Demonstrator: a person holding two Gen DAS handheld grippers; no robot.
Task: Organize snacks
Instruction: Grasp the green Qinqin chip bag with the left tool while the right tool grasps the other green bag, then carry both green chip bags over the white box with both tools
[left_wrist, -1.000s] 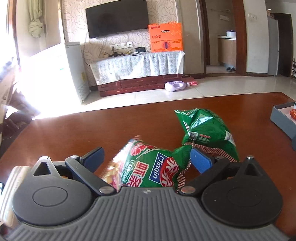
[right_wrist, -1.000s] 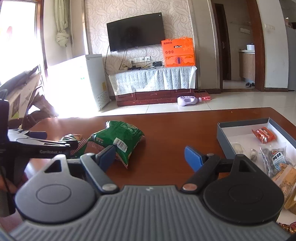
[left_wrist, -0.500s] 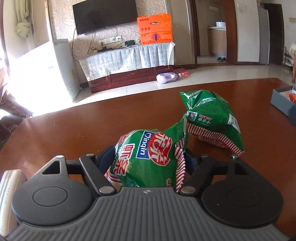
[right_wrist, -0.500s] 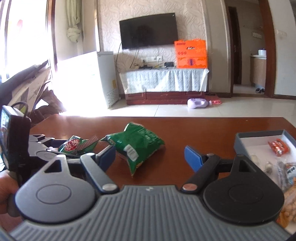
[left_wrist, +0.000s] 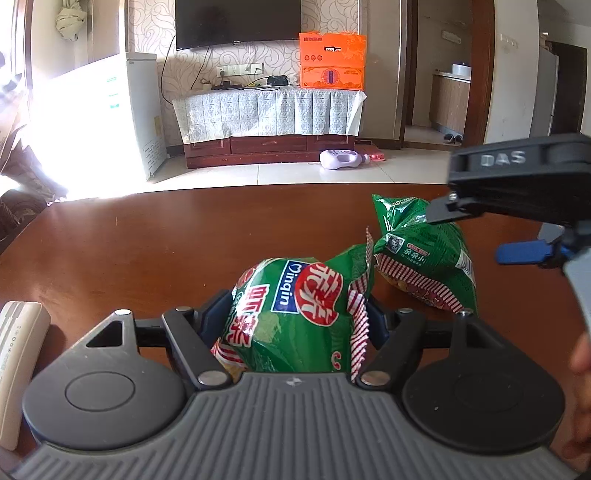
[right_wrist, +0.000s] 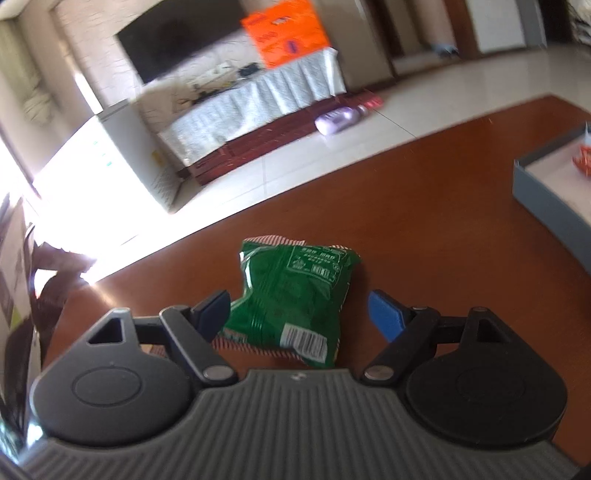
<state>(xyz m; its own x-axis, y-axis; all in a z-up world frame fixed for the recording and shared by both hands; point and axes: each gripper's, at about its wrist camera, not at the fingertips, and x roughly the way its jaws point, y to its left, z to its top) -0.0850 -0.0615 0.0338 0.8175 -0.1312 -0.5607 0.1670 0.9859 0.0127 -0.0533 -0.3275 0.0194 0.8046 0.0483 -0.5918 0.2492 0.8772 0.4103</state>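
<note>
Loads of bare table (left_wrist: 129, 240) ahead of the left claw (left_wrist: 295, 325), far edge well off. Pads clamped on a green bag (left_wrist: 295, 314), lifted. Second bag (right_wrist: 295, 291) lying flat between the right claw (right_wrist: 299, 310) pads, wide open, not gripping. Only the right view showing the grey box (right_wrist: 546, 199) off to its right, red packet (right_wrist: 583, 162) inside.

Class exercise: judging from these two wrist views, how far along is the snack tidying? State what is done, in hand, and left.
Done: a red packet lies in the grey box. In hand: the left tongs grip one green snack bag. Left: the second green bag lies on the table between the open right tongs.
</note>
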